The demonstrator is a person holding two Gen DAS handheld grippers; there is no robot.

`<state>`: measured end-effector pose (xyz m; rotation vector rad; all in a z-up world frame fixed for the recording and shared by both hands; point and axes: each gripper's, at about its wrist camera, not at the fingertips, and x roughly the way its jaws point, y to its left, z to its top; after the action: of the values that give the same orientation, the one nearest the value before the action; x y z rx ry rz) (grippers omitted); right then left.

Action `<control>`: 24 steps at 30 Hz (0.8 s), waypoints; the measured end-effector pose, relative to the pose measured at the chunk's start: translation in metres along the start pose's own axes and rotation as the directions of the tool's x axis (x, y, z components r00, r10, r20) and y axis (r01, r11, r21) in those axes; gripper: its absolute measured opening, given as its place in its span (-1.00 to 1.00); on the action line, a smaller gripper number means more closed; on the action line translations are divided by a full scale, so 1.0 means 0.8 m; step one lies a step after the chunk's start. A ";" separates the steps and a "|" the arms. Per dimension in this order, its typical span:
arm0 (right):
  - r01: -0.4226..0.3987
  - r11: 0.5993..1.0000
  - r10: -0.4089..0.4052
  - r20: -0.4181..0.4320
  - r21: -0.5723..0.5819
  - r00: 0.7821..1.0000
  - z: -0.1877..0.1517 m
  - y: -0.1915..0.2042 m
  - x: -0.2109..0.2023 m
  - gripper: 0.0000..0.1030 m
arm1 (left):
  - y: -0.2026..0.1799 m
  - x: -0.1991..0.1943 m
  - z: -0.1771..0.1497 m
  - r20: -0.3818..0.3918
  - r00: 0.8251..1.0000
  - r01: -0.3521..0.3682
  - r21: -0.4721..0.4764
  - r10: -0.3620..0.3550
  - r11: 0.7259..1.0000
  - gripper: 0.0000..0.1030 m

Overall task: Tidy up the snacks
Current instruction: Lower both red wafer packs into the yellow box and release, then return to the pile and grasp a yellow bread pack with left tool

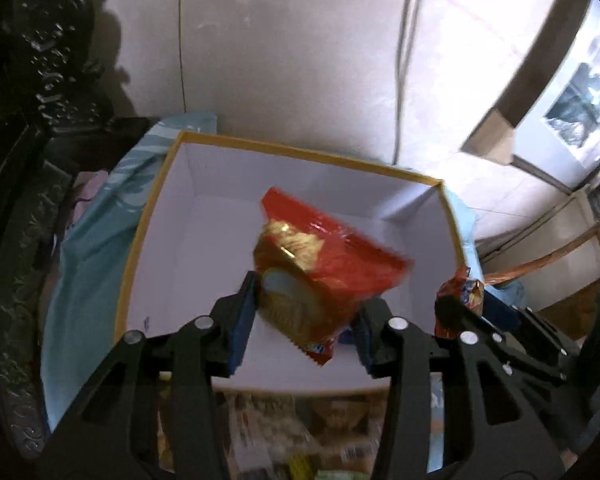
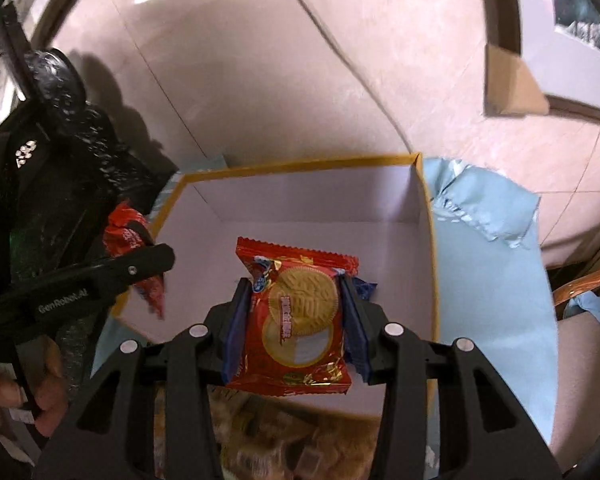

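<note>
A white box with a yellow rim (image 1: 168, 184) (image 2: 428, 216) sits on a light blue cloth. My left gripper (image 1: 300, 312) is shut on a red biscuit packet (image 1: 324, 256), tilted, above the box's inside. My right gripper (image 2: 296, 316) is shut on a second red biscuit packet (image 2: 296, 316), flat and face up, above the box's near part. The right gripper and its packet also show in the left wrist view (image 1: 460, 304) at the box's right edge. The left gripper and its packet also show in the right wrist view (image 2: 136, 240) at the box's left edge. The box floor looks bare.
A light blue cloth (image 2: 496, 280) covers the table under the box. More snack packets (image 2: 284, 440) lie blurred just in front of the box. A dark carved furniture piece (image 1: 28, 160) stands on the left. A wooden chair (image 2: 588, 288) stands on the right. Tiled floor lies beyond.
</note>
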<state>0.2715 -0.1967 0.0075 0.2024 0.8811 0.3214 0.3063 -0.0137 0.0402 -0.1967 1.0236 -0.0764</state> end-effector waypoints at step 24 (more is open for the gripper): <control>0.088 0.996 -0.088 0.003 0.014 0.996 -0.138 -0.021 -0.099 0.39 | 0.053 -0.078 -0.165 -0.062 0.996 -0.062 -0.048 0.059 0.997 0.93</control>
<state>0.1413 -0.2358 -0.0090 0.1763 0.8861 0.2327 0.1596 0.0206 0.0174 -0.2092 1.0920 -0.0017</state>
